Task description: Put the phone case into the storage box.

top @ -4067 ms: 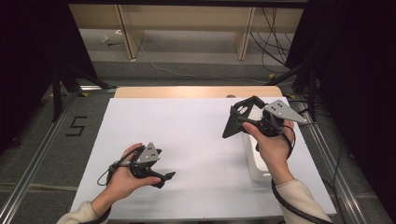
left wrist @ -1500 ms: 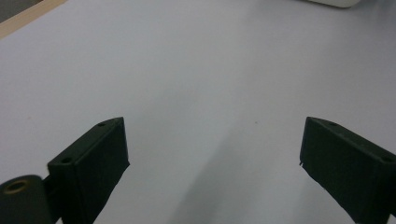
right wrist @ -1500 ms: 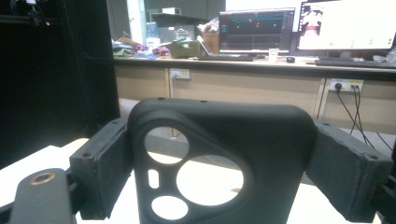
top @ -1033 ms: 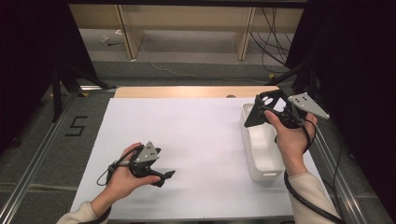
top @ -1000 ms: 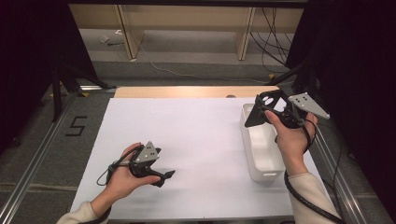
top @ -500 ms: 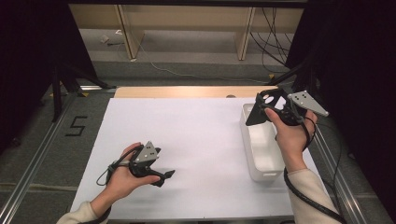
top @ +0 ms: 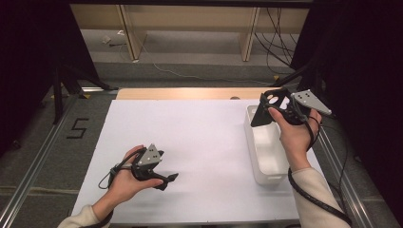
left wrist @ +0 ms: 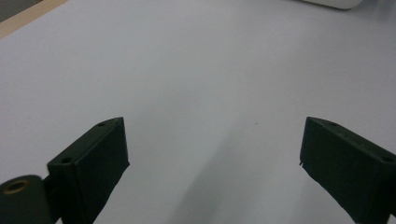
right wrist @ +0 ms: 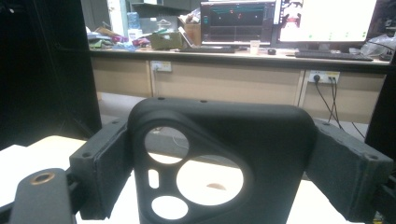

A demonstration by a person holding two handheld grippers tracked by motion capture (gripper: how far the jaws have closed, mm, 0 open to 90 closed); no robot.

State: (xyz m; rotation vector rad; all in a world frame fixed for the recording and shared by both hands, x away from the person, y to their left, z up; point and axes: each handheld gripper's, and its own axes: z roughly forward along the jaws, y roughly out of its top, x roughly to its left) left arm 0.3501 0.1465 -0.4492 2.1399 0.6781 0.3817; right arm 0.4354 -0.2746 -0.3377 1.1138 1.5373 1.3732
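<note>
A black phone case (right wrist: 219, 140) with round camera cutouts stands upright between the jaws of my right gripper (right wrist: 217, 168), which is shut on its two sides. In the high view the right gripper (top: 277, 108) holds the case (top: 266, 108) in the air above the far end of a white bin (top: 254, 156). My left gripper (top: 167, 179) rests low on the white table sheet (top: 199, 137) near the front left. In its own view the left gripper (left wrist: 212, 158) stands open, nothing but the white sheet (left wrist: 196, 70) between the jaws.
The bin is long and narrow and lies along the table's right side; its corner (left wrist: 327, 2) shows at the top of the left gripper view. A wooden strip (top: 180, 93) borders the table's far edge. Metal rails (top: 38, 156) run down both sides. A desk with monitors (right wrist: 285, 21) stands beyond.
Since the oldest frame my right gripper has carried the case rightward, from over the sheet to above the bin's far end. In the last second it barely shifted. The left hand stayed still.
</note>
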